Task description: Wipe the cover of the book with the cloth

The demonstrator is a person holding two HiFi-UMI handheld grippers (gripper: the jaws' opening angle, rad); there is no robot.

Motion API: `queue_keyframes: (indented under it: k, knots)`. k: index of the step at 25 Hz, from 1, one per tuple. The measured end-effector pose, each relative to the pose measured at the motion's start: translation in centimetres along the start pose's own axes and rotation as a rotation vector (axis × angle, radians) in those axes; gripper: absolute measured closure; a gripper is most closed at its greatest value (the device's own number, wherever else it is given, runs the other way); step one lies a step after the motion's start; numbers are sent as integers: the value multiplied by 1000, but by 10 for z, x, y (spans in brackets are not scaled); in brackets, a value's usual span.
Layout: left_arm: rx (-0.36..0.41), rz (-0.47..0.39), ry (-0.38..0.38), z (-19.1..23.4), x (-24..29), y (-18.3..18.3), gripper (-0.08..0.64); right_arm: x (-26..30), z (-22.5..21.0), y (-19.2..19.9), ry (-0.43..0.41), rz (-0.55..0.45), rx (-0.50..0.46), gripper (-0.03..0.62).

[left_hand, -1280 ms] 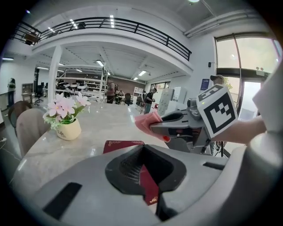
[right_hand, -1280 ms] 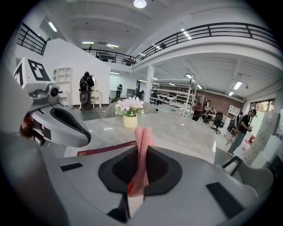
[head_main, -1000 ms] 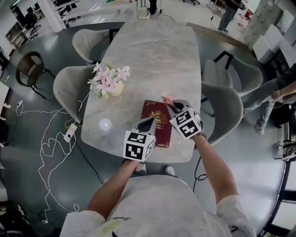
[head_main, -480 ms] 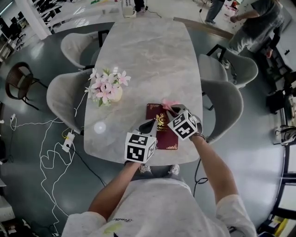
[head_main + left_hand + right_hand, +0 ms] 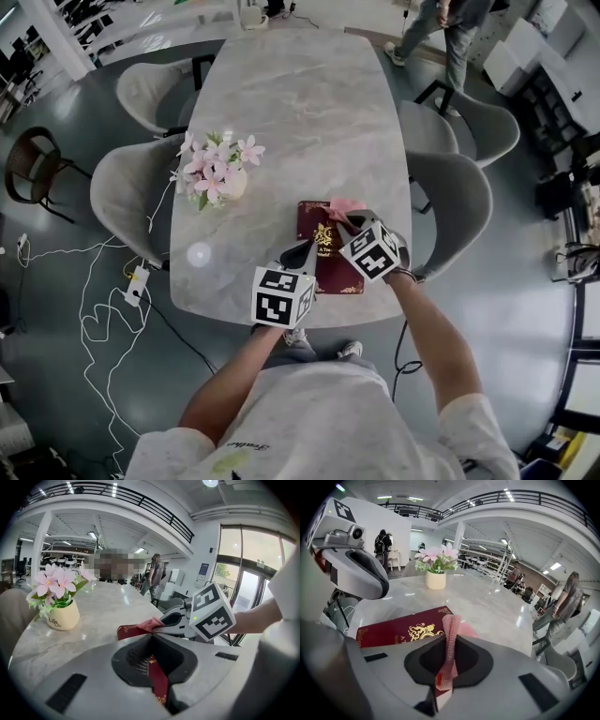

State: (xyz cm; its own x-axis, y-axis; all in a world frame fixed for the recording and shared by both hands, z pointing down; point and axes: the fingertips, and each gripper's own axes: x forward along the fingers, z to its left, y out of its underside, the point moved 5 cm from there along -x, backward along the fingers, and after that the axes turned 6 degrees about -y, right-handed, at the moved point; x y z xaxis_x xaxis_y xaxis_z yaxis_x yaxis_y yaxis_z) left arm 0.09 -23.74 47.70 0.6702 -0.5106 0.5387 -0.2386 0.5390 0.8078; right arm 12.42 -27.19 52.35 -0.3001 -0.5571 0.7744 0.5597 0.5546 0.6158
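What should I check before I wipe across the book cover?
1. Cloth gripped: ok, the right gripper is shut on it.
2. Book steadied: ok, the left gripper is shut on its edge.
3. Book lying on the table: ok, cover up, near the table's front edge.
4. Cloth touching the cover: cannot tell; it sits at the book's far right corner.
5. Cover free for wiping: ok, nothing lies on it except the cloth at that corner.
6. Flower pot out of the way: ok, it stands apart to the book's left.
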Motion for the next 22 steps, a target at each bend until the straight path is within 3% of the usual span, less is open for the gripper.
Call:
queue_keyframes:
  k: [22]
  knots:
    - [-68, -31, -168, -8, -37, 17, 552, -25, 38, 30, -94, -37, -32, 574]
